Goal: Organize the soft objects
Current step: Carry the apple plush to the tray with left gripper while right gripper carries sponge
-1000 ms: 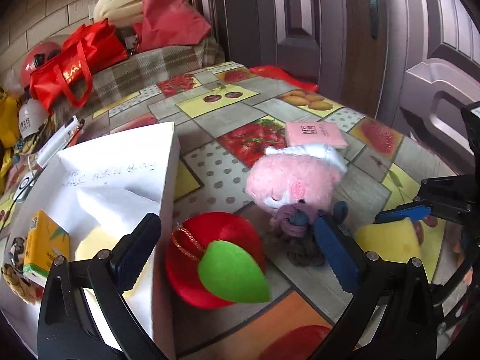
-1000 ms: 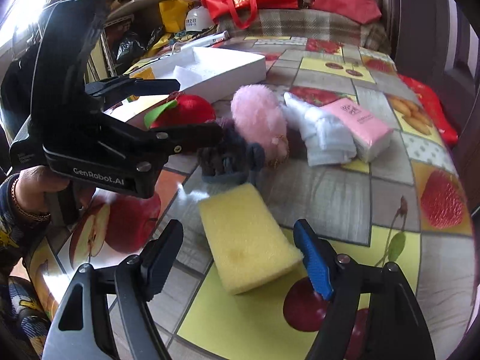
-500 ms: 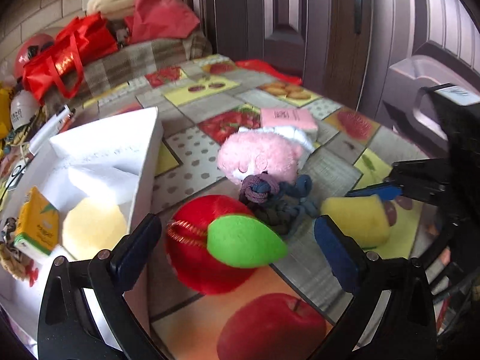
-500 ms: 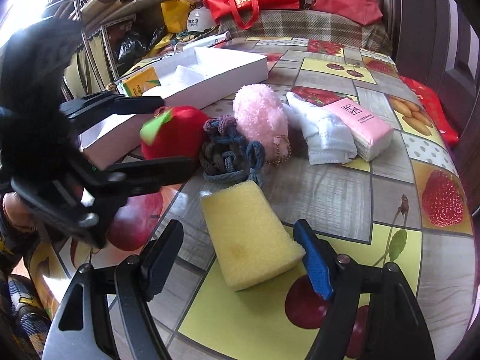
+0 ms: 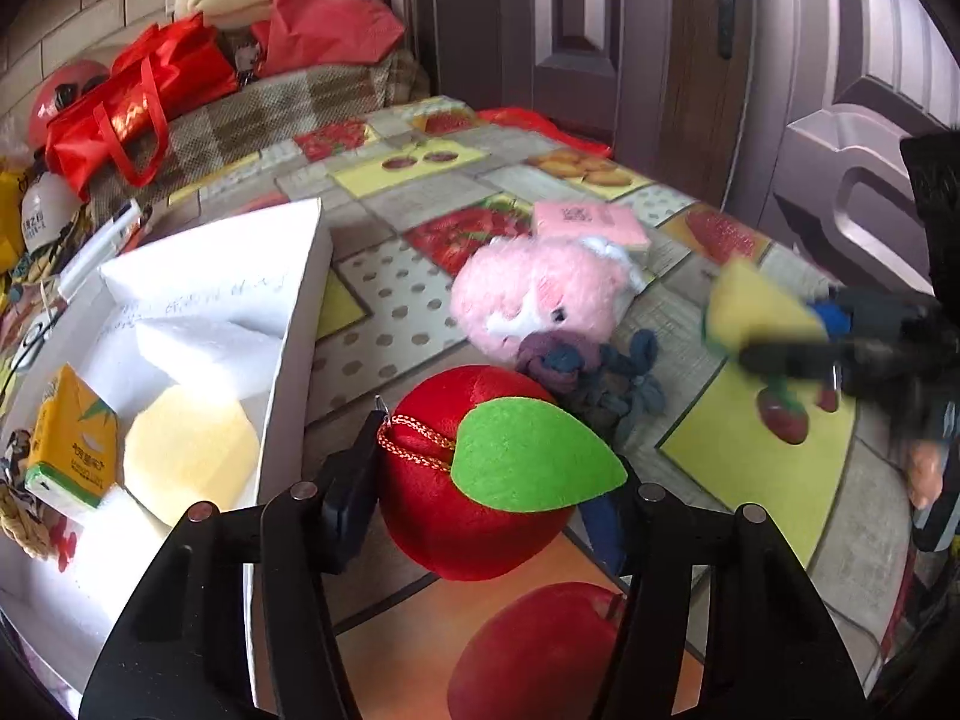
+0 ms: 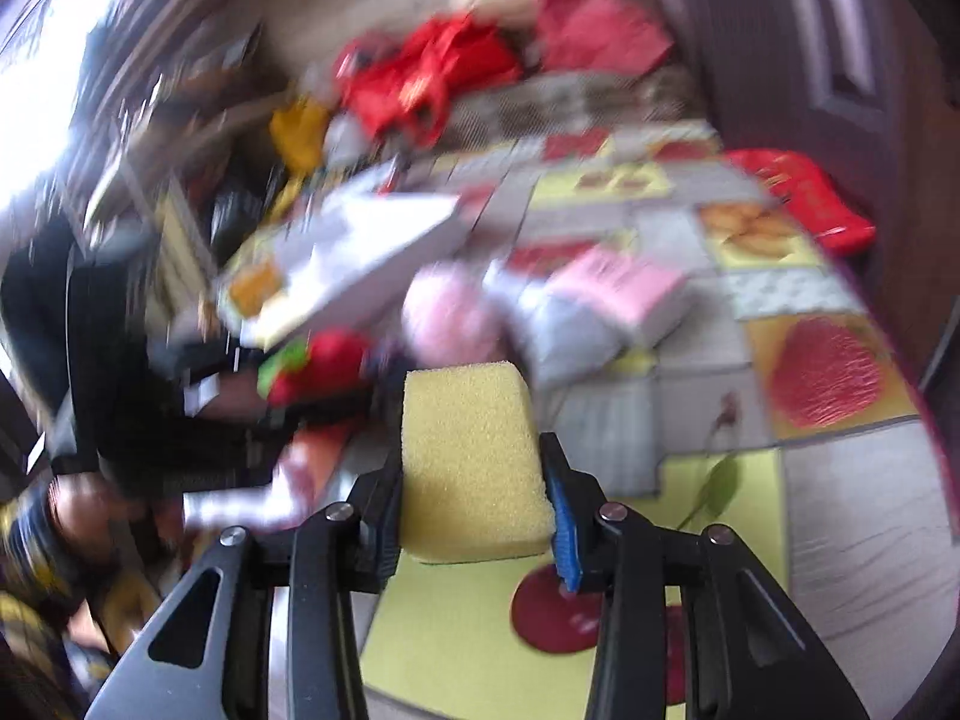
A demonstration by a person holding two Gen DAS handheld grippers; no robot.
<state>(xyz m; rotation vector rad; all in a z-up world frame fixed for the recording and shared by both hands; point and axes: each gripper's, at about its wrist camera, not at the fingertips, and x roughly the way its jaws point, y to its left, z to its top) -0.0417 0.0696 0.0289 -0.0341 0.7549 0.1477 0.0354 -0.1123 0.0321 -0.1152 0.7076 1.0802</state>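
Fruit-print tablecloth [image 5: 420, 192] | left gripper [image 5: 480, 498] jaws closing on plush apple [image 5: 468, 480] | right gripper [image 6: 474, 492] jaws closing on yellow sponge [image 6: 468, 456]

Right wrist view is motion-blurred beyond the yellow sponge [image 6: 471, 456]; the white box [image 5: 210, 324] is cut off lower left.

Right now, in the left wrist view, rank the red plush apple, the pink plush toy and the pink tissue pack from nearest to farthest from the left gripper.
1. Red plush apple: between the closing jaws of the left gripper.
2. Pink plush toy: beyond the apple, mid-table.
3. Pink tissue pack: behind the toy, toward the door.
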